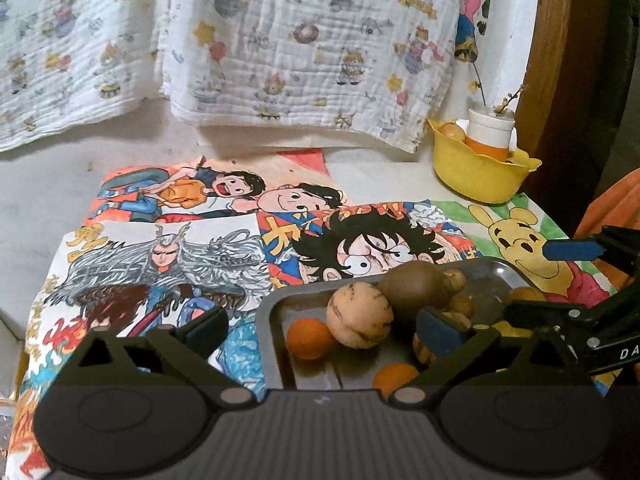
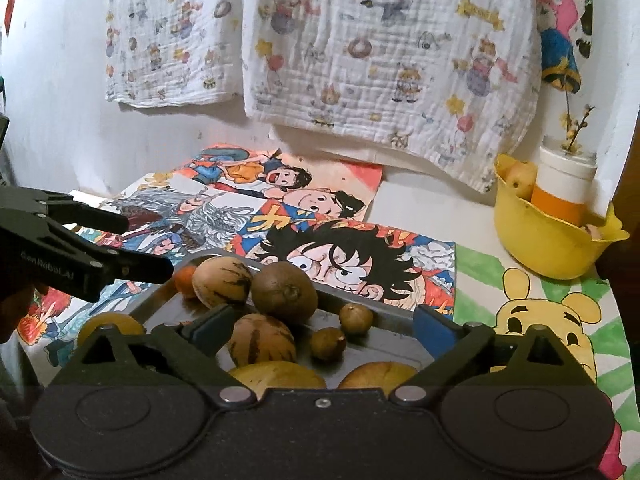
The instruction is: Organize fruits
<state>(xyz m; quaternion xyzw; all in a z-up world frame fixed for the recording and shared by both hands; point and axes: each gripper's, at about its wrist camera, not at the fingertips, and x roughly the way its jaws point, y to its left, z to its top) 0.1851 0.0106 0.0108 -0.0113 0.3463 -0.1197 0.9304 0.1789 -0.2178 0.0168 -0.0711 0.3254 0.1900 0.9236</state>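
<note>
The left gripper (image 1: 324, 332) stands wide open with nothing pressed between its blue pads; an orange (image 1: 310, 338) and a pale streaked melon (image 1: 359, 315) lie in the gap beyond its fingertips. The right gripper (image 2: 324, 326) is also spread wide and empty, with a striped melon (image 2: 262, 340) and 2 small brown fruits just ahead of it, one being the nearer brown fruit (image 2: 328, 343).

All the fruit sits heaped in a grey metal tray (image 2: 384, 320), which rests on cartoon drawings (image 1: 160, 264). A kiwi (image 2: 285, 288) lies in the middle, touching the melons. A yellow bowl (image 2: 556, 248) stands well apart at the far right corner, holding a white-and-orange jar (image 2: 564, 184) and some fruit.

To do this step well, I judge each gripper should pick 1 fruit that lies free at the edge of the heap, such as the orange, straddle it squarely and close gently, since round fruit could roll or squirt out.

Both grippers point forward and downward over the near edge of the tray, side by side, the left one showing at the left rim of the right wrist view.
</note>
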